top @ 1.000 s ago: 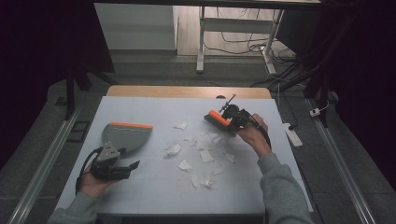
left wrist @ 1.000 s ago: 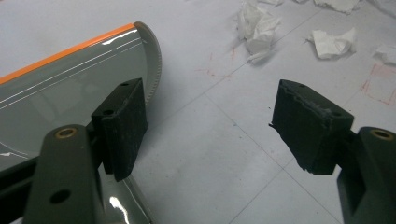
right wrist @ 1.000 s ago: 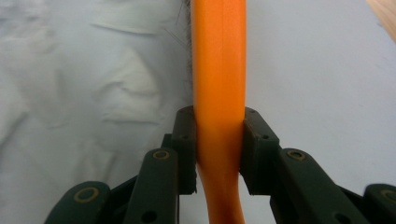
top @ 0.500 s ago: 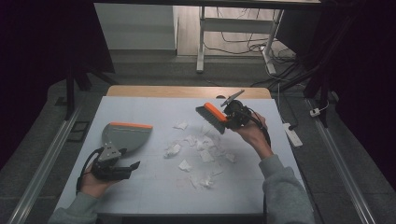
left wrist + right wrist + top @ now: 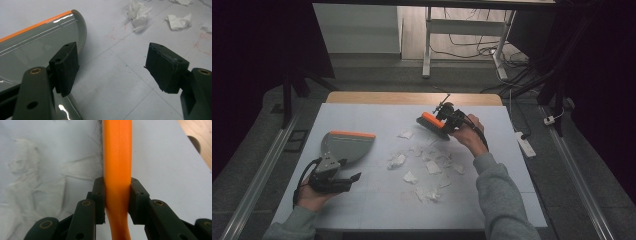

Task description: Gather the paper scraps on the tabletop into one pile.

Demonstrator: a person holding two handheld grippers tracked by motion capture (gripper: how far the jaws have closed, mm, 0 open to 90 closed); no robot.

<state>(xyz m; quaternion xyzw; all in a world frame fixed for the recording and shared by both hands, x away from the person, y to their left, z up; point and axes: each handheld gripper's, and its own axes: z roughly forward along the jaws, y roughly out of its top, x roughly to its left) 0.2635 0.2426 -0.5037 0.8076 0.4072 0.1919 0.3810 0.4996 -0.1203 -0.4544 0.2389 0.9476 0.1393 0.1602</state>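
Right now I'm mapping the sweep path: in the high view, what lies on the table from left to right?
Left gripper → grey dustpan → scattered paper scraps → orange brush → right gripper.

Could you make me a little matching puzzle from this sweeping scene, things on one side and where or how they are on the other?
Things:
1. brush
2. dustpan
3. paper scraps
4. left claw

States:
A. scattered across the middle of the table
B. open, nothing between its pads
C. clamped by its orange handle in the right claw
D. lying flat at the table's left, orange edge away from the person

Pairs: 1-C, 2-D, 3-A, 4-B
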